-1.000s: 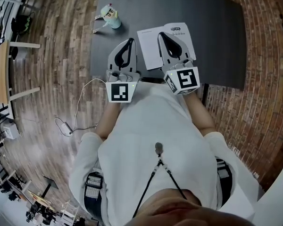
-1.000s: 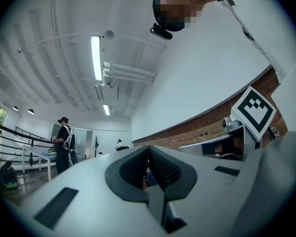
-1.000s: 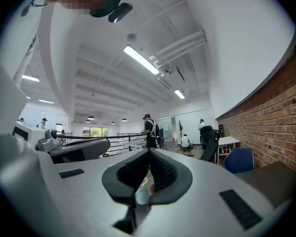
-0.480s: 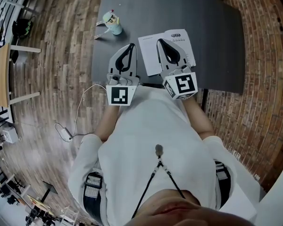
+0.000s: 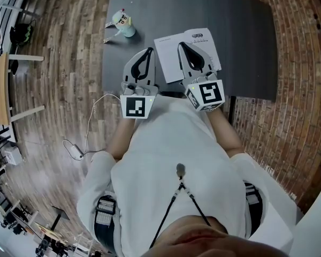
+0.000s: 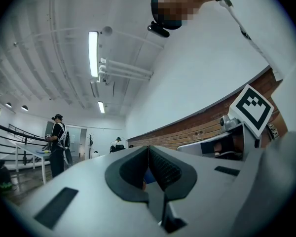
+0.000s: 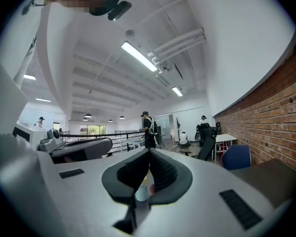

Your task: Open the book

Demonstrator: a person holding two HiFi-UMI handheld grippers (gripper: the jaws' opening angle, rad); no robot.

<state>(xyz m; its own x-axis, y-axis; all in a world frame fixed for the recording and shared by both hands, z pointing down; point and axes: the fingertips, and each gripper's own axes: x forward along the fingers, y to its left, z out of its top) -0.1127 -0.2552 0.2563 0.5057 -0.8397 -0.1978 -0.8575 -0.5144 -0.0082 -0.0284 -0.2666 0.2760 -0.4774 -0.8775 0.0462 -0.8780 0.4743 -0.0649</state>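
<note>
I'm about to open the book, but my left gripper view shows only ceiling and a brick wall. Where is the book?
Observer: The thin white book lies flat on the dark grey table, just right of your left gripper.
Operator: Where is the right gripper?
Observer: The right gripper is over the book with its jaws together. I can't tell whether it touches the book.
Operator: Anything else on the table?
Observer: A small pale green toy figure stands near the table's far left edge, apart from the book.
</note>
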